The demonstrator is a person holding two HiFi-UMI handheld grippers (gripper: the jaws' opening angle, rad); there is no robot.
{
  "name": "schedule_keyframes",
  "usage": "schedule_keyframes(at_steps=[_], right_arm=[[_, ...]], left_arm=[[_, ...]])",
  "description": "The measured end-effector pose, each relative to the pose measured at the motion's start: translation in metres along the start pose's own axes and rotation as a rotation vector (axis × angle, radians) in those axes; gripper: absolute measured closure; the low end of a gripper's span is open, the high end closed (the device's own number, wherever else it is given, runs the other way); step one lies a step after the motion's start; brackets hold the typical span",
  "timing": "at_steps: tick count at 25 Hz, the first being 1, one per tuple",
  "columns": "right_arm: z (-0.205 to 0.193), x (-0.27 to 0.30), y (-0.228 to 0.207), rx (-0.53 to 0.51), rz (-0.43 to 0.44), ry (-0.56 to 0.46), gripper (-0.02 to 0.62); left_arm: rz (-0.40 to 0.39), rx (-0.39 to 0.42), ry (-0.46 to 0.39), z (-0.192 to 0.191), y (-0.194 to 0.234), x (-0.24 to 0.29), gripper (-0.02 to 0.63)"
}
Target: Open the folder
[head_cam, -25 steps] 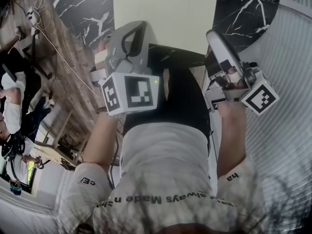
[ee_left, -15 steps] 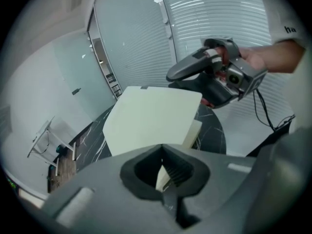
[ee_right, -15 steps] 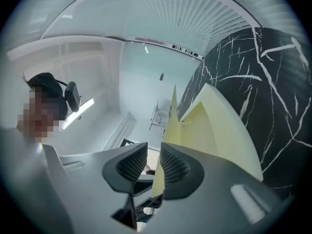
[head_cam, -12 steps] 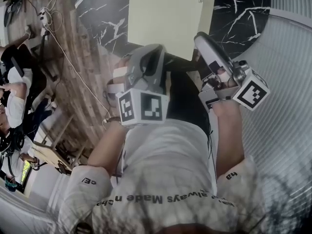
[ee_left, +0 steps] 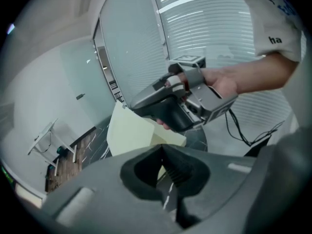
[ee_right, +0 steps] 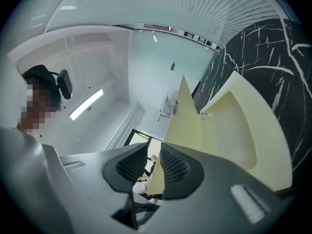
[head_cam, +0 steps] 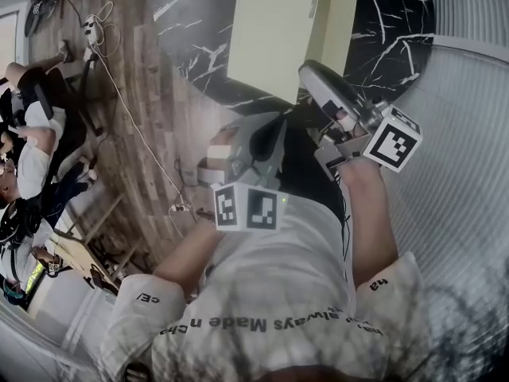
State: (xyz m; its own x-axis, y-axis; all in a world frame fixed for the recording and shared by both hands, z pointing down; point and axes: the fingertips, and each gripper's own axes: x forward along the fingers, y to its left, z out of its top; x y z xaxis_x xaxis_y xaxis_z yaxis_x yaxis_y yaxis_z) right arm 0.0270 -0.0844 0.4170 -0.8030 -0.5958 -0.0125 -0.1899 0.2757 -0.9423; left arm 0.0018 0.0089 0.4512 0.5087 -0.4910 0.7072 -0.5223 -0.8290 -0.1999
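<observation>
A pale yellow folder (head_cam: 274, 30) hangs open in a V over black marble, its second leaf (head_cam: 340, 10) folded back. My right gripper (head_cam: 308, 72) reaches its near right edge. In the right gripper view, one leaf (ee_right: 183, 116) runs edge-on between the jaws (ee_right: 155, 150) and lies against one pad. A gap shows at the other pad, and the jaws have just been closing. My left gripper (head_cam: 274, 130) sits lower, near my body. Its tips (ee_left: 162, 147) meet just before the folder (ee_left: 129, 130). I see nothing pinched between them.
Black marble (head_cam: 390, 22) lies under the folder, with wood flooring and cables (head_cam: 119, 94) to the left. People (head_cam: 24, 134) sit at the far left. A white ribbed wall (head_cam: 461, 213) curves along the right.
The left gripper has dropped back from the folder's near edge towards my body. The right gripper stayed at the folder's edge, and the second leaf now shows spread apart.
</observation>
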Motion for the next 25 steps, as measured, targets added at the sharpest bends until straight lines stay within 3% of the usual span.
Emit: schedule_keyframes(at_steps=[9,16,21,25], right_arm=[[-0.018,0.049,0.029,-0.059,0.043,0.12,0.522],[-0.032,0.083,0.041,-0.109,0.072,0.192,0.522],[-0.043,0.102,0.045,-0.133,0.086,0.236,0.522],[-0.047,0.117,0.051,-0.143,0.105,0.249,0.512]], left_arm=[[0.252,0.216,0.052,-0.008,0.027,-0.002,0.604],[0.392,0.172,0.055,-0.026,0.072,-0.021,0.604],[0.444,0.147,0.069,-0.042,0.095,-0.032,0.604],[0.472,0.077,0.072,-0.057,0.112,-0.041,0.604]])
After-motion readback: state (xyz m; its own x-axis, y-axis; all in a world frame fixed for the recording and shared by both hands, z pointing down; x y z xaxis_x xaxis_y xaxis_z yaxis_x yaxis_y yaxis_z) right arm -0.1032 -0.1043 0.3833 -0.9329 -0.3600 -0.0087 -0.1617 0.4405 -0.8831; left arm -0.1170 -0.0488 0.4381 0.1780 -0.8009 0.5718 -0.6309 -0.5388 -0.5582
